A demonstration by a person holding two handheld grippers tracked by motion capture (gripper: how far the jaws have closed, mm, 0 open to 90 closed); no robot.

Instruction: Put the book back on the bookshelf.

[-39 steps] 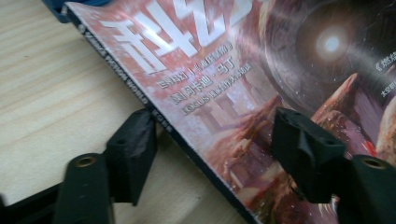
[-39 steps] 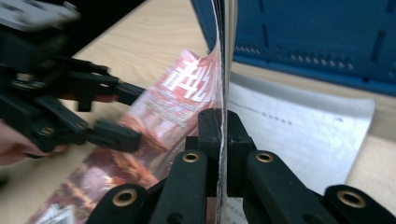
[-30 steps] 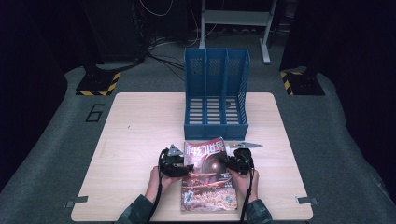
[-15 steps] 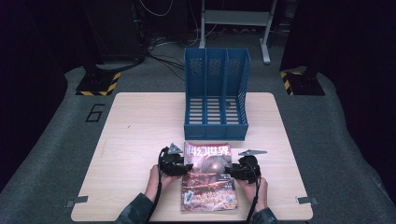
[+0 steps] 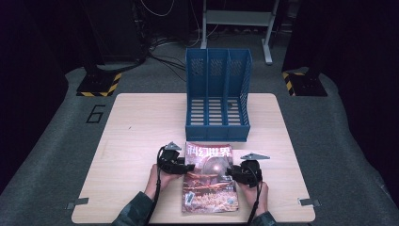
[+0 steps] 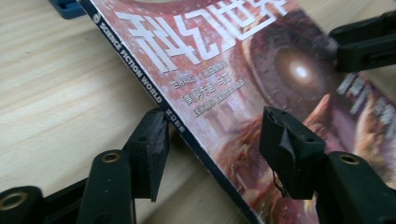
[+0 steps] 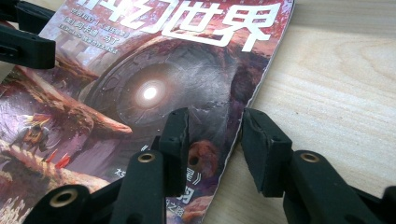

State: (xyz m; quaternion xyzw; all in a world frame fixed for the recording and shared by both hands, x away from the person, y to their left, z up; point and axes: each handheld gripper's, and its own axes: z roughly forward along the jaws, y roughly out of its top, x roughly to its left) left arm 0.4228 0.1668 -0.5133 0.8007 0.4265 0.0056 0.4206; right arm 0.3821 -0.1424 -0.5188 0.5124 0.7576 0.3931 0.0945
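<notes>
A magazine (image 5: 209, 181) with a reddish sci-fi cover lies flat on the wooden table (image 5: 136, 132), near the front edge. My left gripper (image 5: 189, 166) is at its left edge. In the left gripper view the spine of the magazine (image 6: 233, 70) runs between the left gripper's (image 6: 212, 135) jaws, which have just been opening; the pads do not press it. My right gripper (image 5: 230, 173) is at the right edge. In the right gripper view its (image 7: 215, 128) jaws straddle the page edge of the magazine (image 7: 163, 70); they have just been closing and stand apart.
A blue three-slot file holder (image 5: 217, 94) stands upright just behind the magazine, its corner (image 6: 67, 7) near the spine. Bare wood lies to the left and right of the magazine. The right gripper's jaws (image 6: 364, 42) and the left gripper's jaws (image 7: 23, 37) face each other across the cover.
My right gripper has slid a little right and toward the person, from over the cover to the magazine's right edge. The left gripper and the magazine have stayed put.
</notes>
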